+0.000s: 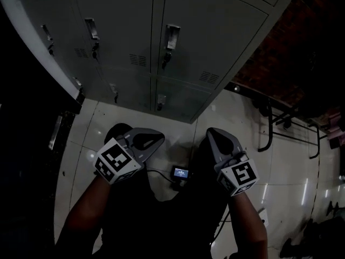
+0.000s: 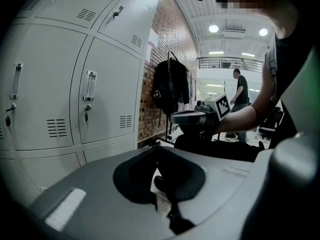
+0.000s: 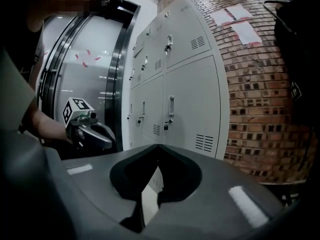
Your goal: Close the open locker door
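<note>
Head view shows the lockers with every door looking shut. The left gripper and right gripper hang low, away from them. Their fingers are squeezed together and hold nothing, likely because the job looks done.

A red brick wall carries pale paper sheets high up. Grey lockers stand just beside it, and a black backpack hangs in front of it. Glossy white floor tiles spread below it; round ceiling lamps glow beyond.
</note>
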A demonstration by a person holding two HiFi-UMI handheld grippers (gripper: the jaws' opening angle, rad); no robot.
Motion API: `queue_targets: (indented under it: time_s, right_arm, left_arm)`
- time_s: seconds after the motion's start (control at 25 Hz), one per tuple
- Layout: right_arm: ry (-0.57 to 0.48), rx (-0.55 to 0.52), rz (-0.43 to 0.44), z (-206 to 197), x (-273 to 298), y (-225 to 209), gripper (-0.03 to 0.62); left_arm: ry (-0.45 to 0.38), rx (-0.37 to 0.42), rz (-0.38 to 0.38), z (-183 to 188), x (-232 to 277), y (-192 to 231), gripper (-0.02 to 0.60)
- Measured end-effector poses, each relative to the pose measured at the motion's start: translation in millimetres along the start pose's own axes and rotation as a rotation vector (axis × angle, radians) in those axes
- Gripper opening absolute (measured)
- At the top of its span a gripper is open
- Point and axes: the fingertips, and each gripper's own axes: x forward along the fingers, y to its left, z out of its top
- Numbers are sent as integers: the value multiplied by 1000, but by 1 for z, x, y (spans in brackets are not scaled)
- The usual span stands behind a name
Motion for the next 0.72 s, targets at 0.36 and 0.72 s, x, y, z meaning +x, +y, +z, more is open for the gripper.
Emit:
queue_targets:
  time_s: [0.36,0.72]
  right_arm:
    - [-13,-46,215,-9,-23,44,2]
    - [-20,-12,220,-14,-29,40,2]
  left_arm:
    - [-1,-6,-6,-1,2,-7,12]
    - [-2,-5,-2,-1,2,-8,12]
